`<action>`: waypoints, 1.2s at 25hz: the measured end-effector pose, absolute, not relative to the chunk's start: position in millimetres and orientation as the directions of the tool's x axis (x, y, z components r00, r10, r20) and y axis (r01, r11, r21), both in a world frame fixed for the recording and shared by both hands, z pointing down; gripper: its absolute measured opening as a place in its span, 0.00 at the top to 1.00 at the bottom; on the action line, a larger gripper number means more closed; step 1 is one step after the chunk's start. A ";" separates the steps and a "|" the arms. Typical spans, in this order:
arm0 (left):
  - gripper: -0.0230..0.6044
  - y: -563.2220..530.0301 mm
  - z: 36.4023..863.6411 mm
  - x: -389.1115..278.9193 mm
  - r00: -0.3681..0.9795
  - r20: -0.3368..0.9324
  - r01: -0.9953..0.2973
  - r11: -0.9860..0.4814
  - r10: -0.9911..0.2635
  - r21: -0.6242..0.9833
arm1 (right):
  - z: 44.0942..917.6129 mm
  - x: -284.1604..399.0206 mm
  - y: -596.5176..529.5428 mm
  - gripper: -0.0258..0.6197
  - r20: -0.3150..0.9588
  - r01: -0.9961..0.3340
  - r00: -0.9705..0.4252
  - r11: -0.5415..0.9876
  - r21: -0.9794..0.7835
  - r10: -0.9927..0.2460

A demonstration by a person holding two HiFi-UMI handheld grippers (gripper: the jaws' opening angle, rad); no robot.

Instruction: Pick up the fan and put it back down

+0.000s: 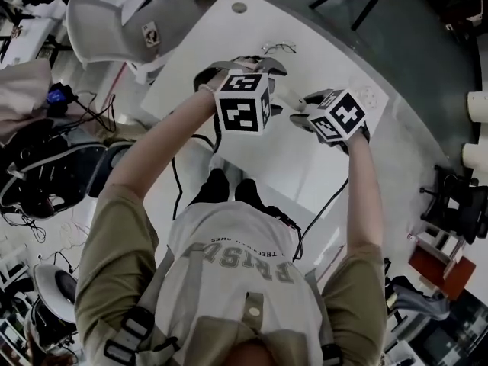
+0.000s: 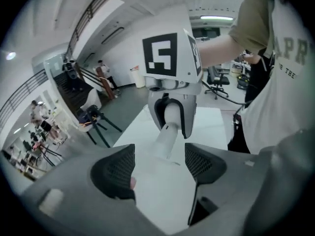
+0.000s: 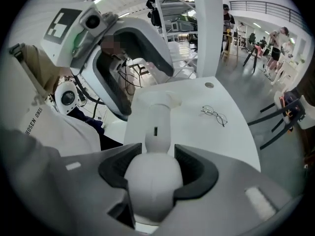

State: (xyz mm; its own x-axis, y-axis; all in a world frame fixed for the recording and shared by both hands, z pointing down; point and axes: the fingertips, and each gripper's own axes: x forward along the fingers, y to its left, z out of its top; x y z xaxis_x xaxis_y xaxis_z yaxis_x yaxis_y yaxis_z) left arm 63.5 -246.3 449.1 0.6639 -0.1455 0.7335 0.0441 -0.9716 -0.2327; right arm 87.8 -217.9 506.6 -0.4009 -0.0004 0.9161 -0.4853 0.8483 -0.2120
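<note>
The white fan [image 3: 150,180] has its rounded head between my right gripper's [image 3: 157,167] jaws, which are shut on it. Its stem [image 3: 157,124] runs away from the jaws toward the white table [image 3: 231,136]; whether its foot touches the table I cannot tell. In the left gripper view the same stem [image 2: 165,140] hangs down out of the right gripper [image 2: 171,113]. My left gripper [image 2: 157,165] stands open right beside it, nothing between its pads. From the head view both grippers' marker cubes, left [image 1: 244,101] and right [image 1: 339,115], sit side by side over the table and hide the fan.
A pair of glasses [image 3: 215,114] lies on the table beyond the fan, also in the head view as glasses [image 1: 280,49]. A white chair [image 1: 114,25] stands off the table's left edge. Cables and gear crowd the floor at left.
</note>
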 end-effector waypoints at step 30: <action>0.69 -217.4 496.7 86.3 0.420 0.907 0.385 -0.912 0.038 -0.140 | 507.7 77.4 -208.0 0.64 0.930 -0.353 -0.340 0.897 -0.266 0.142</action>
State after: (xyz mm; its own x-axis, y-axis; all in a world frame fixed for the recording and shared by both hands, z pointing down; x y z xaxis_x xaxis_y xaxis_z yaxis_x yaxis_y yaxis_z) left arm 86.3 -217.4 496.7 0.4198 0.0376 0.9068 0.3845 -0.9124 -0.1402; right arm 77.4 -208.0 507.7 -0.3404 0.1417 0.9295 -0.3533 0.8969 -0.2661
